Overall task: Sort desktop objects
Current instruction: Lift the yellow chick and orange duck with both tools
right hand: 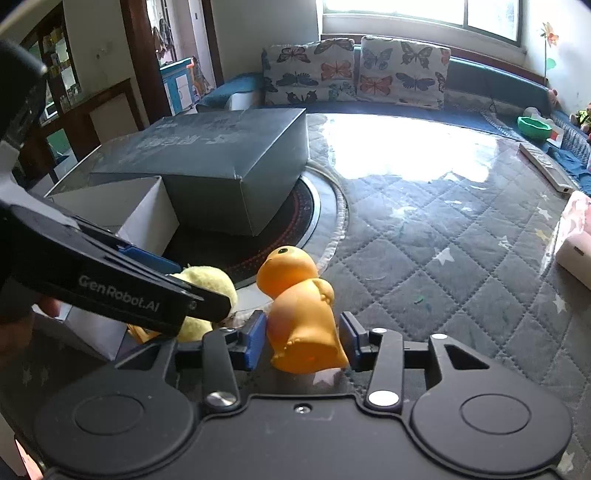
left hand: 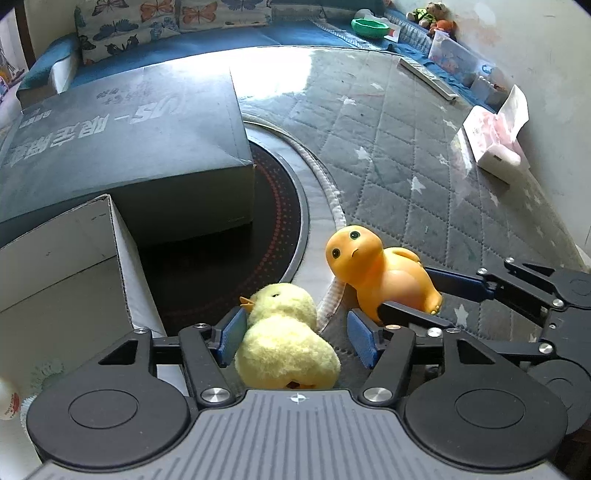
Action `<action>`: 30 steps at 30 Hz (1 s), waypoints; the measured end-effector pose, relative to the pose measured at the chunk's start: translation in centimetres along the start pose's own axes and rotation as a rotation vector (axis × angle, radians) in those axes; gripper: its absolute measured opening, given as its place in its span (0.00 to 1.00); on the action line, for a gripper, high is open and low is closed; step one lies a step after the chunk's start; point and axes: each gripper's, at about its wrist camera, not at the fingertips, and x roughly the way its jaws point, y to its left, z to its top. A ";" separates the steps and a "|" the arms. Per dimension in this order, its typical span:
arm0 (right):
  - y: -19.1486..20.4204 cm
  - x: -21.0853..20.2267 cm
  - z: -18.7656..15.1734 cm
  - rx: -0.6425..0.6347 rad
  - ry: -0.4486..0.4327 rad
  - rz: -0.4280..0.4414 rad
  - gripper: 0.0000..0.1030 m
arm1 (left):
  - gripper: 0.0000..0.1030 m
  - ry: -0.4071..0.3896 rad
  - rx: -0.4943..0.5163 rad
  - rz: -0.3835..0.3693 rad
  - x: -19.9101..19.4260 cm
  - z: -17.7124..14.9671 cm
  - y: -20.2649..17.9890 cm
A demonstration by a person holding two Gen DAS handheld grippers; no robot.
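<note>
A fluffy yellow plush chick lies on the table between the fingers of my left gripper. The left pad touches it and a small gap shows at the right pad, so the gripper is open around it. Just right of the chick sits an orange rubber toy animal. My right gripper is shut on the orange toy, with both blue pads against its sides low over the table. In the right wrist view my left gripper covers most of the chick.
A large dark grey box and an open white carton stand at the left, over a round black inset. A pink tissue pack, a remote and a green bowl lie far right. The quilted grey cover spreads beyond.
</note>
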 end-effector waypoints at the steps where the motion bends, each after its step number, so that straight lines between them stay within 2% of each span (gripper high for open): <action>1: 0.1 0.2 0.0 -0.005 0.001 0.000 0.40 | 0.63 0.000 -0.001 0.003 0.1 0.0 0.0; 8: 0.3 0.9 0.0 -0.022 0.007 -0.002 0.40 | 0.63 0.016 0.005 0.032 0.5 0.2 -0.5; 12: 0.1 0.6 -0.3 -0.010 0.007 -0.011 0.39 | 0.62 0.021 0.013 0.024 0.5 0.2 -0.6; 14: 0.0 0.4 -0.5 -0.005 0.006 -0.015 0.39 | 0.57 0.020 0.019 0.031 0.6 0.1 -0.6; 20: -0.4 -0.2 -0.9 0.012 0.006 -0.028 0.39 | 0.56 0.007 0.023 0.018 0.4 0.1 -0.8; 27: -0.8 -0.8 -1.7 0.029 0.005 -0.043 0.39 | 0.53 -0.025 0.086 -0.011 -0.1 -0.4 -1.9; 30: -0.8 -0.9 -2.0 0.034 0.001 -0.045 0.39 | 0.53 -0.029 0.101 0.003 0.0 -0.7 -2.1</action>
